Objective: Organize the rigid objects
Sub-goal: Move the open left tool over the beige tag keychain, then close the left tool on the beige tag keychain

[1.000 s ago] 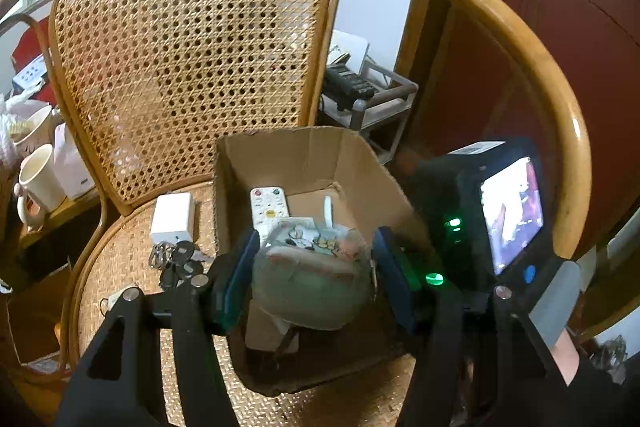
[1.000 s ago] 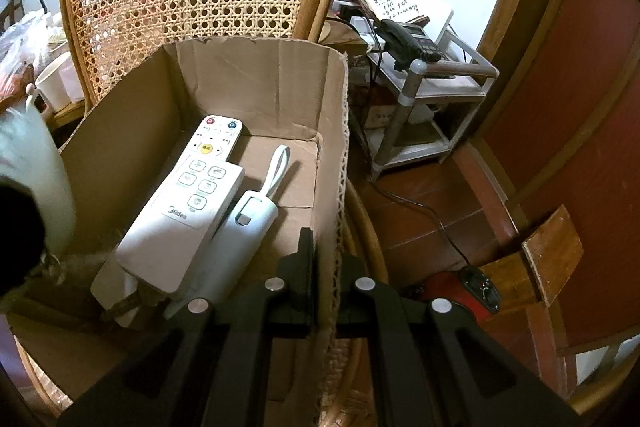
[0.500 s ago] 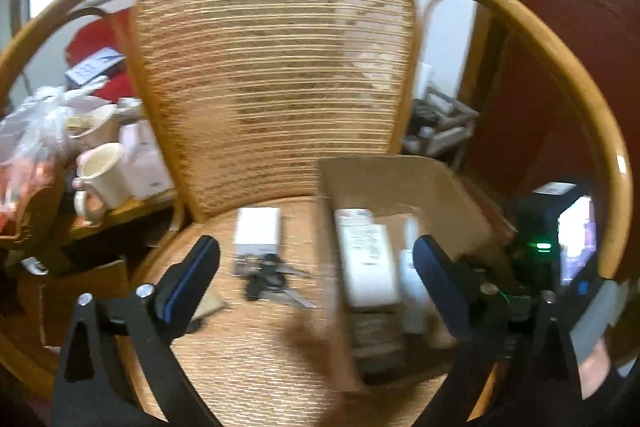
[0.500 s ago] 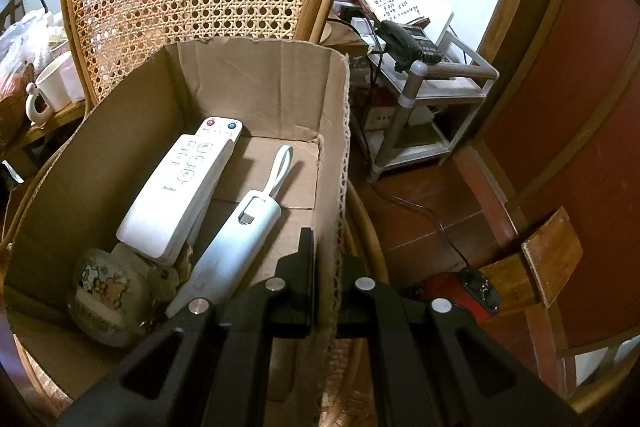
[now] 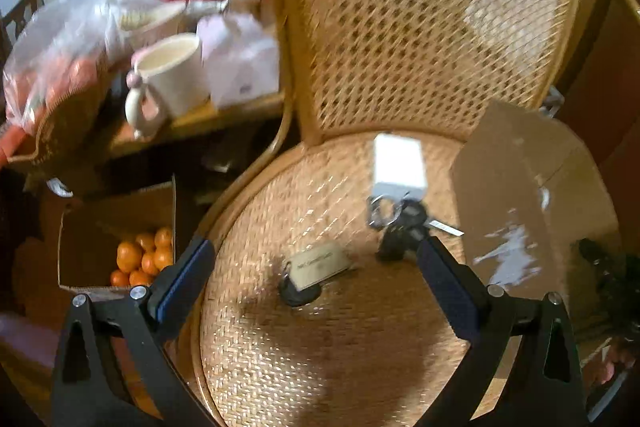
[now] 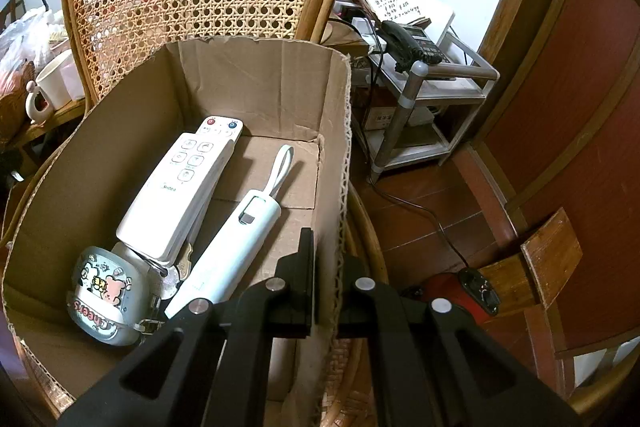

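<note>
My left gripper (image 5: pixel 314 279) hangs open and empty over the woven chair seat (image 5: pixel 320 347). Between its blue-padded fingers (image 5: pixel 184 283) lies a black key fob with a tan tag (image 5: pixel 316 267). Just beyond are a bunch of keys (image 5: pixel 400 223) and a small white box (image 5: pixel 398 163). The cardboard box (image 5: pixel 520 207) stands at the right of the seat. My right gripper (image 6: pixel 326 279) is shut on the cardboard box's right wall (image 6: pixel 332 163). Inside lie a white remote (image 6: pixel 184 187), a pale handheld device with a loop (image 6: pixel 236 247) and a round sticker-covered case (image 6: pixel 106 299).
A side table left of the chair carries a cream mug (image 5: pixel 172 75), a white carton and a plastic bag. Below it sits an open carton of oranges (image 5: pixel 144 259). Right of the chair stands a metal rack with a telephone (image 6: pixel 412 43), and a cable runs across the floor.
My left gripper let the round case go into the cardboard box, opened wide and swung left over the seat. The remote shifted inside the box. The right gripper kept still.
</note>
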The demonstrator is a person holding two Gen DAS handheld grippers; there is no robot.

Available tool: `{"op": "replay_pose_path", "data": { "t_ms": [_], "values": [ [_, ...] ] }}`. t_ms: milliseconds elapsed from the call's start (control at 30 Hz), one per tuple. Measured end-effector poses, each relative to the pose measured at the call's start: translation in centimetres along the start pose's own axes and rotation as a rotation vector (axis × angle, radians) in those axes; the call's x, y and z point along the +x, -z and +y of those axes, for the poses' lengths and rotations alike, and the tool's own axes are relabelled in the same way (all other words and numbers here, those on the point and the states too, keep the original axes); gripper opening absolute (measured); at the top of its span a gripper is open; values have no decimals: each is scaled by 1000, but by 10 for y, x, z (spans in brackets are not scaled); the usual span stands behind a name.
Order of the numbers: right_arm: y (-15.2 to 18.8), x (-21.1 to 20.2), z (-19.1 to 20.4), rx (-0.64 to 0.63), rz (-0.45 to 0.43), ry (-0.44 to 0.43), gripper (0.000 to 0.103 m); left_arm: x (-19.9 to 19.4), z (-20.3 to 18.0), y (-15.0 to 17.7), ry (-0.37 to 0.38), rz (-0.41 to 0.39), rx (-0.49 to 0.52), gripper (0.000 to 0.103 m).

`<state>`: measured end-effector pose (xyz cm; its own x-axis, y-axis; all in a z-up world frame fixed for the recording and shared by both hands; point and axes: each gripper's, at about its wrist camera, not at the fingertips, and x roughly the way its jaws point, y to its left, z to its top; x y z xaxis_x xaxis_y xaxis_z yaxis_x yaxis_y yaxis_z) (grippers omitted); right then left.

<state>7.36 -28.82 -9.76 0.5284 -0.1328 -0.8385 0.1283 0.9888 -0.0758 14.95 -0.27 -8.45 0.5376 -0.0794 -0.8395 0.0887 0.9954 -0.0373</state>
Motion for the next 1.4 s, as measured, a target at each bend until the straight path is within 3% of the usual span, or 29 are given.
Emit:
{"op": "replay_pose_path", "data": {
  "t_ms": [333, 433, 567, 633, 667, 800, 867, 933, 1400],
  "values": [
    [0, 0, 0, 0, 0, -1, 6, 67, 1, 9, -14, 157, 42, 98],
    [0, 0, 0, 1, 1, -2, 6, 81, 4, 13, -11, 195, 24, 86],
    [0, 1, 1, 1, 1, -3, 6, 80, 5, 18, 8, 167, 31, 81],
    [0, 1, 1, 1, 1, -3, 6, 76, 1, 20, 19, 155, 55, 68],
    [0, 1, 1, 3, 1, -3, 6, 75, -1, 20, 24, 155, 64, 57],
    [0, 2, 3, 12, 6, -1, 6, 70, -7, 20, 28, 161, 84, 50],
    [1, 2, 4, 5, 4, 4, 6, 69, -2, 18, 31, 166, 65, 38],
    [1, 2, 5, 7, 5, 4, 6, 69, 8, 16, 57, 174, 36, 34],
    [2, 0, 2, 17, 5, -10, 6, 60, -10, 21, 4, 168, 133, 28]
  ]
}}
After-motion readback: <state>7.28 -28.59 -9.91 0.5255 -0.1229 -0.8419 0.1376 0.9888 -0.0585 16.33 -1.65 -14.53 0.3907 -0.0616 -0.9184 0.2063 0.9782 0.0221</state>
